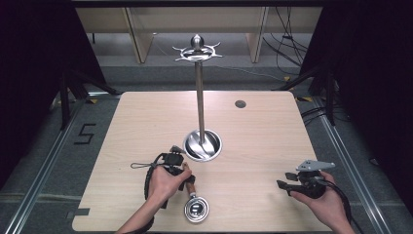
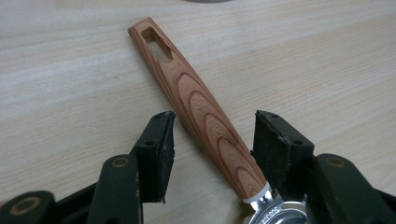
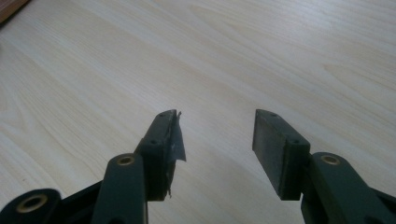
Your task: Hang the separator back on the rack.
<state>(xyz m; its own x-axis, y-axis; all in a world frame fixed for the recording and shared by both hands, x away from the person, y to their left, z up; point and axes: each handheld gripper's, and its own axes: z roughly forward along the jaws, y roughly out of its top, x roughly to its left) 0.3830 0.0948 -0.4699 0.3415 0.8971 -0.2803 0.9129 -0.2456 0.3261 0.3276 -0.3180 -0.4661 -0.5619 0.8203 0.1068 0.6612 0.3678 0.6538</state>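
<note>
So the left gripper [image 2: 210, 135] is sitting released around the ladle [image 2: 205, 116] handle; up high, the stand [image 1: 199, 97] is showing beyond it.

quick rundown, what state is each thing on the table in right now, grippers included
left gripper: open, jaws either side of the wooden handle, pads not pressing it
right gripper: open, nothing between the jaws, over bare table
utensil with wooden handle: lying flat on the table, metal head toward the person
metal stand: upright, hooks at the top bare, round base on the table
table: light wood
</note>
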